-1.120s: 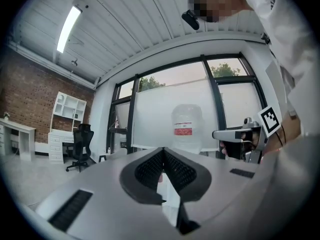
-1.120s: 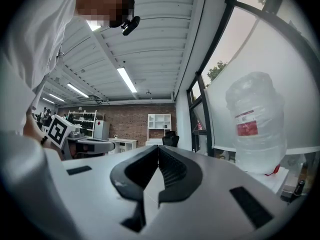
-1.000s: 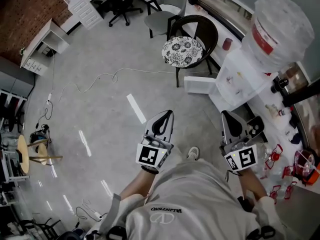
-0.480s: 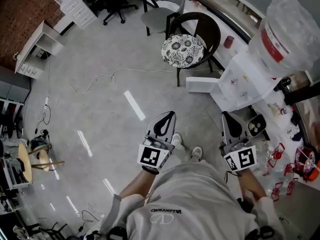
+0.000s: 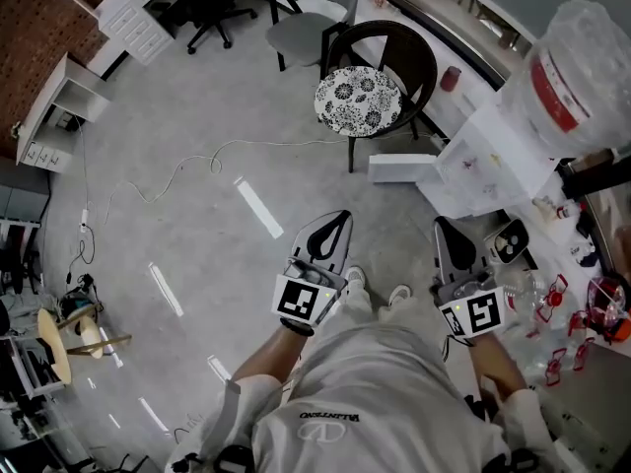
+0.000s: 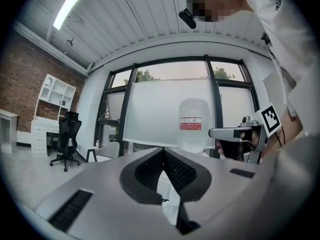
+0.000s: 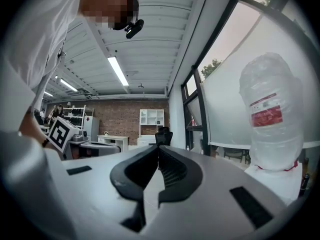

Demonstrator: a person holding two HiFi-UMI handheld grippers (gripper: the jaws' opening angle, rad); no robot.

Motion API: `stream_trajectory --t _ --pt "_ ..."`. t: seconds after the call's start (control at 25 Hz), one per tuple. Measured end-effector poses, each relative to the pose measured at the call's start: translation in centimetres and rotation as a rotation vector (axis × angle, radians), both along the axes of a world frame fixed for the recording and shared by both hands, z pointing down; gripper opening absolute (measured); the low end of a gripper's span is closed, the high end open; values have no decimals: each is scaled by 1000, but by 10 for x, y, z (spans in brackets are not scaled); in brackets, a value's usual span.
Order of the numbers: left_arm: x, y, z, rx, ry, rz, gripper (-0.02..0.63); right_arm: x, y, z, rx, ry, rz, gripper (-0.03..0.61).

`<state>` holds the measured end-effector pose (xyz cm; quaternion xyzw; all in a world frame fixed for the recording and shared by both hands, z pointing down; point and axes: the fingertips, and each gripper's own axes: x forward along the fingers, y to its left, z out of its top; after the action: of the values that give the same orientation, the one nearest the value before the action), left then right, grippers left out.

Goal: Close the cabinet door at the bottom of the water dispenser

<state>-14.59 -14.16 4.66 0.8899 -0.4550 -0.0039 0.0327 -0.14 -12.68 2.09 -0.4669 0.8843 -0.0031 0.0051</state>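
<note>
The white water dispenser (image 5: 493, 161) stands at the right, with a wrapped bottle (image 5: 582, 57) on top. Its bottom cabinet door (image 5: 402, 168) juts out open to the left, low by the floor. Both grippers are held in front of the person, short of the dispenser and touching nothing. My left gripper (image 5: 340, 219) is shut and empty; its own view has the jaws (image 6: 162, 151) together and the bottle (image 6: 194, 124) beyond. My right gripper (image 5: 442, 225) is shut too, jaws (image 7: 158, 149) closed, with the bottle (image 7: 270, 109) at its right.
A dark chair with a patterned cushion (image 5: 360, 97) stands just left of the open door. A cable (image 5: 197, 161) trails over the floor. A small dark box (image 5: 508, 244) and red items (image 5: 592, 313) lie right of my right gripper. Office chairs and white desks are further off.
The person has stepped forward, so the dispenser and chair lie nearer to the grippers. Both grippers stay shut and side by side.
</note>
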Motion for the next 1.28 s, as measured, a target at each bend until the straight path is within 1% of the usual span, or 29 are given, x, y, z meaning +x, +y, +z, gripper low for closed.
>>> stream_trajectory --t 0.08,0.24,0.32,0.4,0.52,0.6,0.68,0.76,0.84,0.92,1.04,1.16,1.28 --pt "0 -8 1 4 -11 -3 3 -3 -8 1 2 1 0 16" --pt "11 -22 5 24 0 8 3 0 -26 12 -5 10 -8 17" --pt "17 -33 19 33 -6 10 3 5 -40 27 -5 3 -12 17" --pt "23 -46 47 24 -3 13 3 6 -56 53 12 5 -31 17" --pt "30 -64 103 27 16 32 3 6 -75 112 28 3 -63 17" --pt "37 -78 145 59 18 49 3 10 -88 163 24 -4 -77 17" --pt "44 -95 197 92 -10 56 3 16 -103 221 11 -15 -74 17" --pt "46 -114 258 97 -29 42 3 20 -118 284 -13 -30 -69 16" --pt "45 -136 316 97 -21 25 3 18 -134 341 -23 -31 -73 16" --pt "43 -153 366 110 -14 19 3 12 -148 391 -13 -31 -83 15" --pt "44 -166 429 137 -10 34 3 3 -165 453 4 -49 -100 17" --pt "46 -176 483 170 -41 35 3 -4 -181 504 20 -63 -108 17" --pt "51 -188 527 205 -81 29 3 -15 -198 545 28 -75 -113 17"
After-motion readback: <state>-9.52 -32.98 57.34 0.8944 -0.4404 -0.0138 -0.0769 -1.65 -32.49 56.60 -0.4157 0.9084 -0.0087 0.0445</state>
